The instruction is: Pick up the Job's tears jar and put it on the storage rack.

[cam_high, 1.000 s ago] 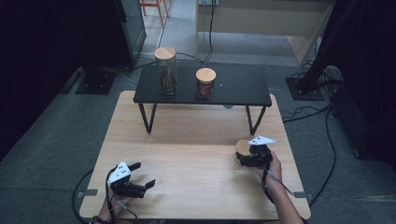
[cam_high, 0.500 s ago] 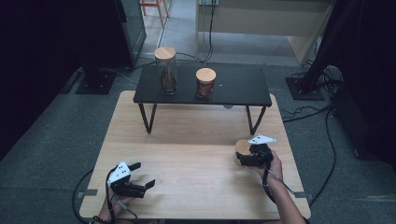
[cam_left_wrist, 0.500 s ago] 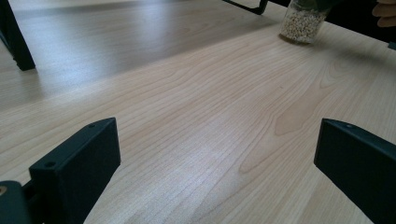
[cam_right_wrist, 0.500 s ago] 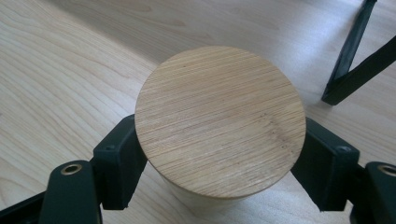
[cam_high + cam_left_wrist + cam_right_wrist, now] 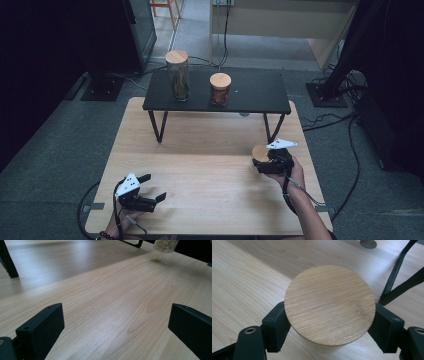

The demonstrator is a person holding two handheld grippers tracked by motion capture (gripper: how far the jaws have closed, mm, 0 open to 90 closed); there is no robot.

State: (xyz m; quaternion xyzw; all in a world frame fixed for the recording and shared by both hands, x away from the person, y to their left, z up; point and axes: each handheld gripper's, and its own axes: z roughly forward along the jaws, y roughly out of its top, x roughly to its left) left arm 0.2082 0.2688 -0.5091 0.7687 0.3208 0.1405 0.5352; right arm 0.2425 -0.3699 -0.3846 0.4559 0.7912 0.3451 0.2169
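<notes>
A small jar with a round bamboo lid (image 5: 329,303) is at the right side of the wooden table (image 5: 200,150). My right gripper (image 5: 329,322) is shut on it, one jaw pressing each side just under the lid. The high view shows the jar (image 5: 260,153) and the right gripper (image 5: 262,162) with a hand behind them. The jar's glass bottom (image 5: 166,244), full of pale grains, appears far off in the left gripper view. My left gripper (image 5: 155,187) rests near the table's front left, open, with bare wood between its jaws (image 5: 116,322).
A low black shelf (image 5: 260,92) on thin legs stands across the back of the table. On it are a tall jar (image 5: 178,75) and a shorter jar (image 5: 220,89), both with bamboo lids. One shelf leg (image 5: 398,270) is close behind the held jar.
</notes>
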